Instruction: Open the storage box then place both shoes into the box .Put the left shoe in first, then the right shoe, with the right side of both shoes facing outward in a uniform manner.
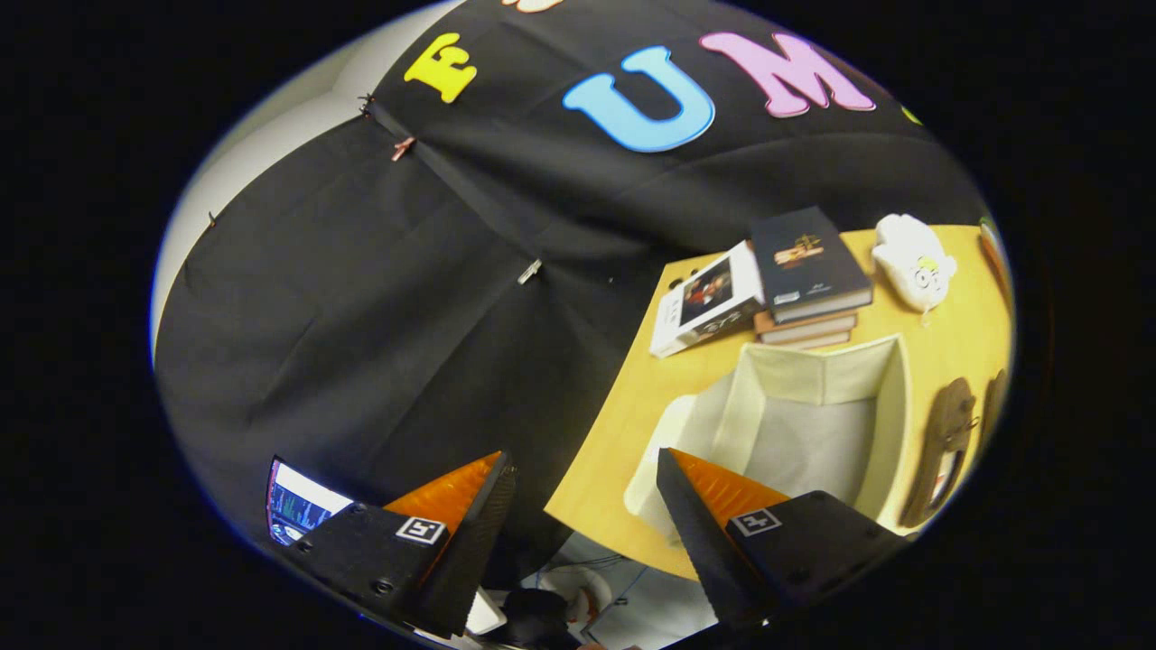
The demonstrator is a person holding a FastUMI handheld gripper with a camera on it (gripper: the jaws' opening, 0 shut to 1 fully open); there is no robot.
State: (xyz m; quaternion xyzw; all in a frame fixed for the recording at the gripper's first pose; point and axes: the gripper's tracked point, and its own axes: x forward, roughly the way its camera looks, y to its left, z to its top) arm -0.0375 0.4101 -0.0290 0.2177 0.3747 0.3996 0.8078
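A cream fabric storage box (890, 411) stands open on the yellow wooden table (623, 406), its inside bare, with its lid flap (655, 465) hanging down over the near side. A brown shoe (942, 451) lies on the table just beyond the box's far wall, and the edge of a second one (992, 406) shows behind it. My gripper (585, 465) is open and tilted, held above the table's near edge with nothing between its fingers. One finger (713, 506) overlaps the box's near corner; the other (470, 506) hangs over the dark cloth.
A stack of books (808, 271) and a white book (704, 307) lie beside the box. A white plush toy (912, 257) sits further along the table. A lit screen (302, 506) shows beside the fingers. Below the table edge are cables and a dark object (542, 614).
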